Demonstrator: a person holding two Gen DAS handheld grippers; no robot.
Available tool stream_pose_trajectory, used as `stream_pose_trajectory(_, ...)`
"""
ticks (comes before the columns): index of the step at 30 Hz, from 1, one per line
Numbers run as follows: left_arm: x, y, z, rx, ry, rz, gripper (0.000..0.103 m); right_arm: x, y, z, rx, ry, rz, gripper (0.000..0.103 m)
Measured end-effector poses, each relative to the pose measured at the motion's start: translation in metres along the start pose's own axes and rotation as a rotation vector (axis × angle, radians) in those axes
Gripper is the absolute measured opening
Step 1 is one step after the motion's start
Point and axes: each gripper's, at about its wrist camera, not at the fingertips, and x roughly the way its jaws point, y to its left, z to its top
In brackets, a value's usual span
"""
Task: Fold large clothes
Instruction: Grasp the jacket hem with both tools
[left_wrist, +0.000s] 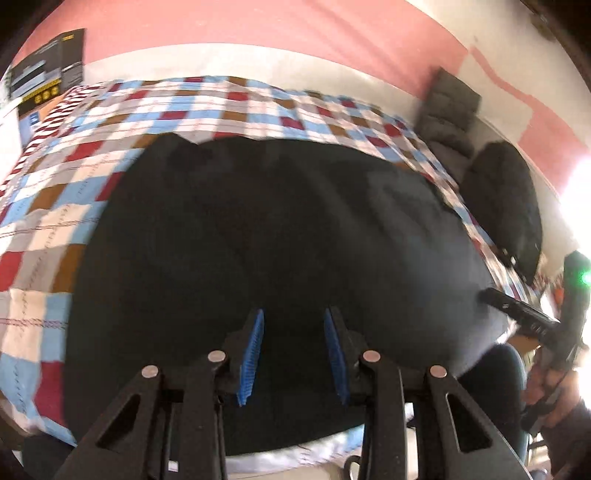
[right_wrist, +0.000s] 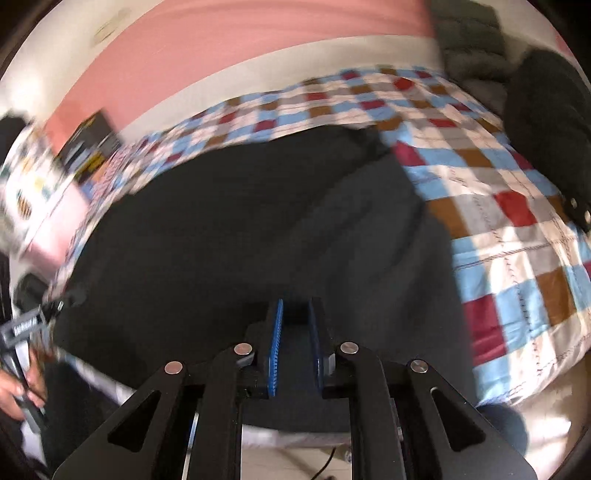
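Checked cloth in red, light blue, brown and white is spread as a bedspread (left_wrist: 62, 177) over the bed; stitched lines are seen across the squares. A large black garment (left_wrist: 266, 236) is laid flat on it, taking up most of the middle of both views, with the bedspread exposed along its far edge and on both sides. The near edge of the garment hangs toward the near side of the bed, where a pale strip of sheet is seen.

The wall (left_wrist: 258, 29) behind the bed is painted pink above a white band. A dark printed box (left_wrist: 48, 70) is propped at the far left corner. A grey quilted cushion (left_wrist: 448, 110) is leaned against the wall at the far right, with a black bag (left_wrist: 506, 203) just beside it on the bed. Strong glare is seen at the right edge of the left view.

Left gripper (left_wrist: 293, 354): blue pads are held apart over the garment, nothing pinched between them. Right gripper (right_wrist: 295, 343): pads are drawn close together; dark fabric is seen in the narrow gap, but whether it is clamped cannot be told. Each gripper is seen at the edge of the other's view, held by a hand (right_wrist: 18, 387). Both views are motion-blurred.
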Motion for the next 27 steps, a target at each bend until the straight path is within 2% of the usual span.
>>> stream_pose_trajectory(3, 0.011, -0.014, -0.006, 0.045, -0.006, 0.016, 0.040, 0.009, 0.012, -0.011, -0.086, -0.008, -0.031, 0.014)
stream_pose_trajectory(7, 0.021, 0.007, -0.004, -0.008, -0.020, 0.054, 0.042, 0.019, -0.030, -0.011, 0.035, -0.013, -0.053, 0.012)
stream_pose_trajectory(11, 0.022, 0.033, -0.002, -0.029, -0.039, 0.104, 0.040, 0.019, -0.060, -0.009, 0.097, -0.026, -0.100, 0.012)
stream_pose_trajectory(16, 0.020, 0.044, 0.010, -0.071, -0.016, 0.133, 0.037, 0.016, -0.060, 0.006, 0.138, -0.003, -0.120, 0.013)
stream_pose_trajectory(18, 0.018, 0.042, 0.023, -0.074, -0.015, 0.126, 0.037, 0.007, -0.053, 0.020, 0.138, -0.041, -0.085, 0.013)
stream_pose_trajectory(20, 0.021, 0.040, 0.043, -0.020, -0.041, 0.149, 0.037, 0.010, -0.045, 0.043, 0.104, -0.074, -0.060, 0.014)
stream_pose_trajectory(24, 0.046, 0.051, 0.096, 0.003, -0.063, 0.188, 0.037, 0.042, -0.035, 0.102, 0.061, -0.090, -0.022, 0.014)
stream_pose_trajectory(27, 0.067, 0.068, 0.133, -0.002, -0.069, 0.217, 0.037, 0.071, -0.028, 0.140, 0.004, -0.089, -0.032, 0.028)
